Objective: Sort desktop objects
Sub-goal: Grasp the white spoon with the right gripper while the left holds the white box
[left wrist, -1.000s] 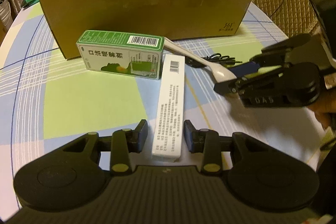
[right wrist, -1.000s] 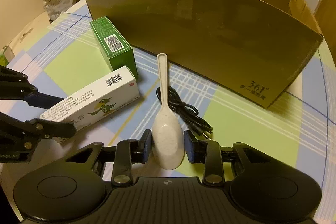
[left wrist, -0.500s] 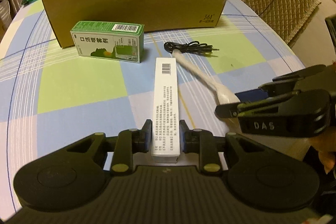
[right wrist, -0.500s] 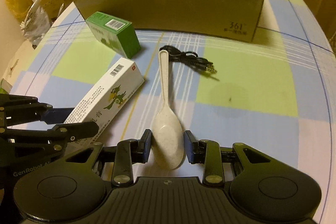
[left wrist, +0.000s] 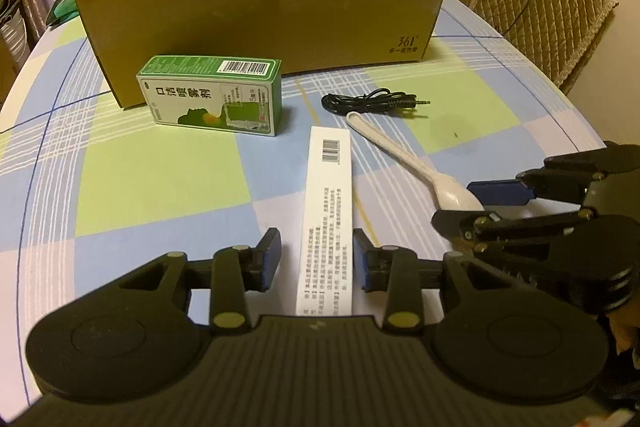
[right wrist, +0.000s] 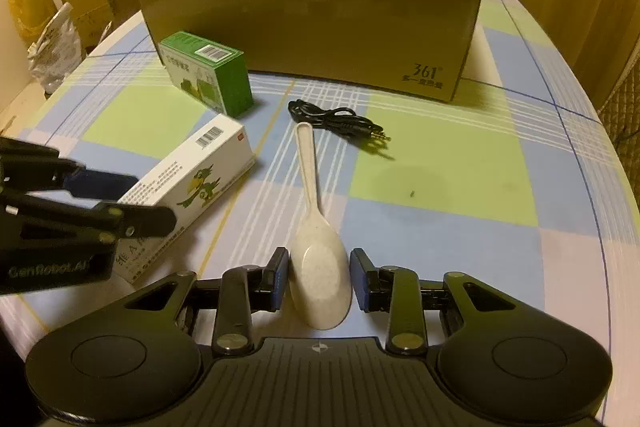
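At the bottom centre of your left wrist view, the long white cardboard box with a barcode (left wrist: 326, 223) lies flat on the checked blue, green and white tablecloth (left wrist: 160, 183), its near end between the fingers of your left gripper (left wrist: 317, 259). Those jaws are opening: a gap shows on each side of the box, so the pads do not press it. At the lower centre of the right wrist view, the bowl of the pale speckled plastic spoon (right wrist: 318, 247) sits between the fingers of your right gripper (right wrist: 319, 281), handle pointing away towards the upper frame. The jaws stand narrow and close against the bowl, but I cannot tell whether they pinch it or whether the spoon is off the cloth.

Beyond these, the green printed carton (left wrist: 212, 95) stands just before the large open brown cardboard box (left wrist: 264, 11), and the coiled black audio cable (left wrist: 372, 103) lies near the spoon handle's tip. Judging by this, sorting has barely begun: all four items are outside the big box, whose inside I cannot see.
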`<action>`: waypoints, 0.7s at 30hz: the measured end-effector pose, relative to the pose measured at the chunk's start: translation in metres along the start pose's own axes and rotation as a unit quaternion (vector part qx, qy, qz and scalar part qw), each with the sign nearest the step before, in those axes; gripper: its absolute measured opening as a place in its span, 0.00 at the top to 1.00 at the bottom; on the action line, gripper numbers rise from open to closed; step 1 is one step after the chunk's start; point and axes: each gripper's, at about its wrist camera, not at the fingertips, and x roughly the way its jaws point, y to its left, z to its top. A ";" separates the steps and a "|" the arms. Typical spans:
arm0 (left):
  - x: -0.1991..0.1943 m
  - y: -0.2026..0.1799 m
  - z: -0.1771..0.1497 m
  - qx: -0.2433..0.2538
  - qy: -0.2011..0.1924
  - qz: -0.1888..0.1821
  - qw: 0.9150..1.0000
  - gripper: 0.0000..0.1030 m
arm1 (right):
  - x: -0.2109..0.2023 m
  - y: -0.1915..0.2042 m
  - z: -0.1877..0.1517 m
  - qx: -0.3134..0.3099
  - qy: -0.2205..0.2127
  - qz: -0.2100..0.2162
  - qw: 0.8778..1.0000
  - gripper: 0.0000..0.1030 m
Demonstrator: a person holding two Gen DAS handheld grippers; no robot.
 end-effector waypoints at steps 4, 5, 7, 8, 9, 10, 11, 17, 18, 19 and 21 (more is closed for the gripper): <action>0.004 -0.002 -0.001 0.004 0.001 -0.004 1.000 0.69 | -0.001 0.004 -0.001 -0.014 -0.003 -0.005 1.000 0.69; 0.004 -0.003 -0.001 0.006 0.001 -0.005 1.000 0.69 | 0.000 0.005 -0.002 -0.016 -0.003 -0.005 1.000 0.69; 0.004 -0.005 -0.002 0.010 0.000 -0.006 1.000 0.69 | -0.001 0.006 -0.003 -0.019 -0.004 -0.007 1.000 0.69; 0.005 -0.006 -0.002 0.011 0.000 -0.007 1.000 0.69 | -0.001 0.006 -0.003 -0.020 -0.004 -0.007 1.000 0.69; 0.005 -0.006 -0.002 0.011 0.000 -0.008 1.000 0.69 | -0.001 0.007 -0.003 -0.021 -0.005 -0.007 1.000 0.69; 0.005 -0.005 -0.002 0.009 0.000 -0.009 1.000 0.69 | -0.001 0.007 -0.003 -0.022 -0.005 -0.006 1.000 0.69; 0.006 -0.005 -0.002 0.007 0.001 -0.009 1.000 0.70 | -0.001 0.007 -0.003 -0.023 -0.006 -0.006 1.000 0.69; 0.006 -0.001 -0.002 -0.004 0.002 -0.010 1.000 0.79 | 0.000 0.009 -0.004 -0.031 -0.016 -0.010 0.999 0.69; 0.006 -0.001 -0.002 -0.003 0.002 -0.010 1.000 0.79 | 0.001 0.009 -0.004 -0.033 -0.017 -0.011 0.999 0.69; 0.006 -0.001 -0.001 -0.003 0.003 -0.010 1.000 0.79 | 0.000 0.010 -0.004 -0.035 -0.017 -0.012 0.999 0.69; 0.006 -0.001 -0.001 -0.004 0.003 -0.011 1.000 0.79 | 0.000 0.011 -0.004 -0.037 -0.018 -0.012 0.999 0.69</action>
